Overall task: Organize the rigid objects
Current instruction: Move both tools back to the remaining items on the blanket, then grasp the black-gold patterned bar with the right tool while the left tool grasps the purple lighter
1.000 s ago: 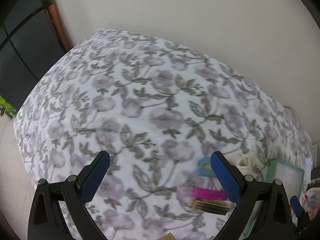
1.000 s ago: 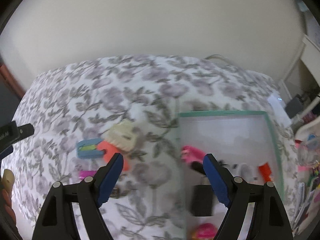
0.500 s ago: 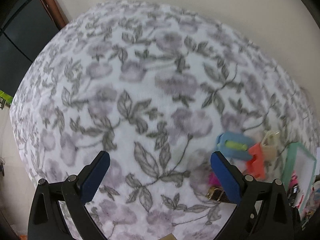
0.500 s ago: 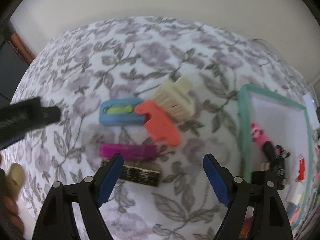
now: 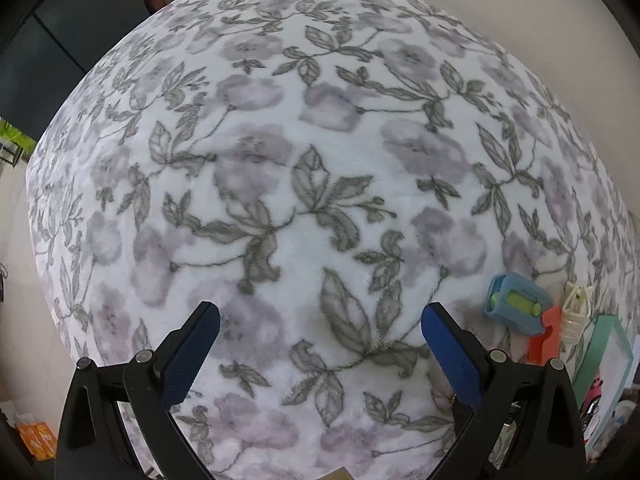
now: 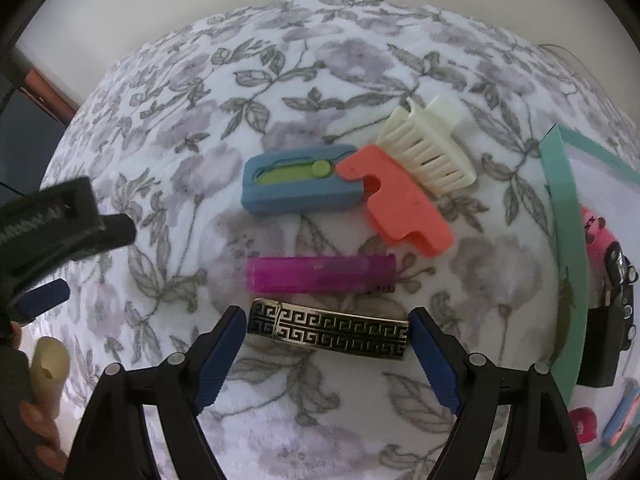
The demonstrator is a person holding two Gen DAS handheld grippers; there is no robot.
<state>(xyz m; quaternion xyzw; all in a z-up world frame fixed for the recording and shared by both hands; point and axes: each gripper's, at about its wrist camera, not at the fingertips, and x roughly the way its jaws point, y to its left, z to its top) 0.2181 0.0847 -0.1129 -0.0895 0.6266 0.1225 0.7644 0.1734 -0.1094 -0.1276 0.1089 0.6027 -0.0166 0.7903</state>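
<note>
On the floral cloth lie a black-and-gold patterned bar clip (image 6: 328, 334), a magenta lighter (image 6: 320, 274), a blue case with a green slider (image 6: 300, 179), an orange clip (image 6: 396, 206) and a cream claw clip (image 6: 428, 150). My right gripper (image 6: 324, 354) is open, its fingers either side of the patterned clip, which lies between the tips. My left gripper (image 5: 320, 352) is open and empty over bare cloth, left of the pile. The blue case (image 5: 516, 306), orange clip (image 5: 540, 340) and cream clip (image 5: 576, 312) also show at the right of the left wrist view.
A teal-rimmed white tray (image 6: 560, 208) on the right holds a pink item (image 6: 598, 236), a black padlock (image 6: 600, 352) and other small things. Its rim shows in the left wrist view (image 5: 600, 352). The left gripper's body (image 6: 52, 216) appears at the right wrist view's left edge.
My right gripper has swung left from the tray and come down over the pile, to the patterned clip. My left gripper has moved lower and closer to the cloth.
</note>
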